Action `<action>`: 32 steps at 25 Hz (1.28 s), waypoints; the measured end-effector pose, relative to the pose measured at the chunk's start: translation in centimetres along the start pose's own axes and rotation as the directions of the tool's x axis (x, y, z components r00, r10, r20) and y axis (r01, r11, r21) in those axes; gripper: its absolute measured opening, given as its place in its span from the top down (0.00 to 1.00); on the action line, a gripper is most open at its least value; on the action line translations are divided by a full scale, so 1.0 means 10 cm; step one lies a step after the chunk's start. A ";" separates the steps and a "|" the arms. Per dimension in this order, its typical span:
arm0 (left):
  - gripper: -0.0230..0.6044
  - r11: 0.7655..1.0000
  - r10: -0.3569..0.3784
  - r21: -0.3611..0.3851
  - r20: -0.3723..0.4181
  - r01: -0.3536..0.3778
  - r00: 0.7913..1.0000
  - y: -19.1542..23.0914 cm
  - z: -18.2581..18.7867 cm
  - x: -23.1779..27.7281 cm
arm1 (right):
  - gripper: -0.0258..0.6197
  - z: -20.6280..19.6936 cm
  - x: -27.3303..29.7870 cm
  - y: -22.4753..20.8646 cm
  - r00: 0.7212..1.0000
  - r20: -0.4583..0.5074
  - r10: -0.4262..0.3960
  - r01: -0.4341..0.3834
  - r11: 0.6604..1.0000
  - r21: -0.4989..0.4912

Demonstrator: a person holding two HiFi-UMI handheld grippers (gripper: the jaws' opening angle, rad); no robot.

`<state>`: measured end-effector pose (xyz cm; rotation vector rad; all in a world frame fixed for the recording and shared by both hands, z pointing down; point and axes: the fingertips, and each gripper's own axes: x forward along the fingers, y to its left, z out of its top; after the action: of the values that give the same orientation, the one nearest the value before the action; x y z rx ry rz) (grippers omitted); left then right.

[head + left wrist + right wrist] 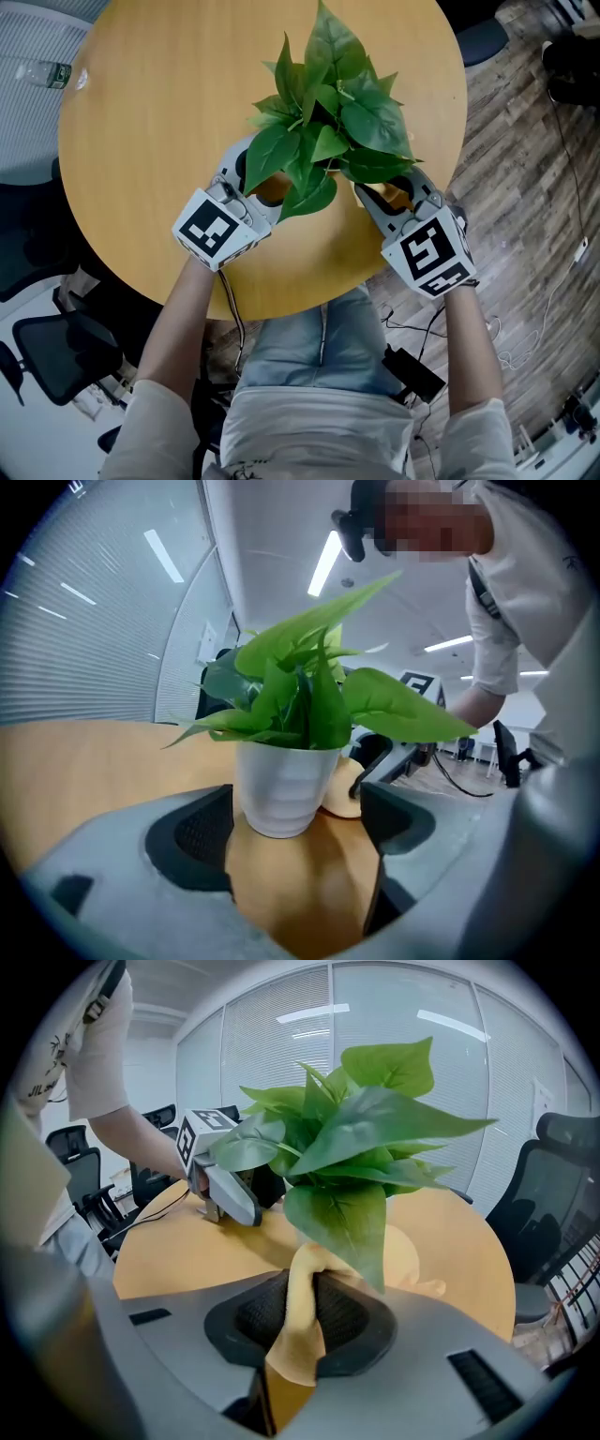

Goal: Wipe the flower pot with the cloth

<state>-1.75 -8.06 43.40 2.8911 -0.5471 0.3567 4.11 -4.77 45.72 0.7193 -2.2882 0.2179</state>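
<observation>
Left gripper (pixel 300 841) has its fingers apart, with the one white pot (pixel 281 794) just ahead between them, unpressed. Right gripper (pixel 305 1312) has its fingers clamped on the one yellow cloth (pixel 298 1335), beside the pot. One leafy plant (pixel 328 122) fills the pot on a round wooden bench (pixel 159 122), over wood floor (pixel 525 169), with office chairs (pixel 562 1176) near.

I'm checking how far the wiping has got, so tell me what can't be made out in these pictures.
Left gripper view: the flower pot blocks most of the cloth behind it.
Right gripper view: the leaves hide the flower pot and whether the cloth touches it.
Head view: the leaves cover most of the flower pot, so its surface cannot be judged.
Head view: the bottle is cut off by the left edge.
</observation>
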 end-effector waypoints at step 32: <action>0.27 0.968 -0.249 0.016 0.047 0.249 0.967 0.14 0.30 0.21 | 0.86 -0.06 -0.13 -0.25 0.999 0.003 -0.034 0.033 0.991 0.131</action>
<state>0.25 -10.70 41.32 2.9375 -0.1835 0.2528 6.67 -6.07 45.13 0.8255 -2.2807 0.3536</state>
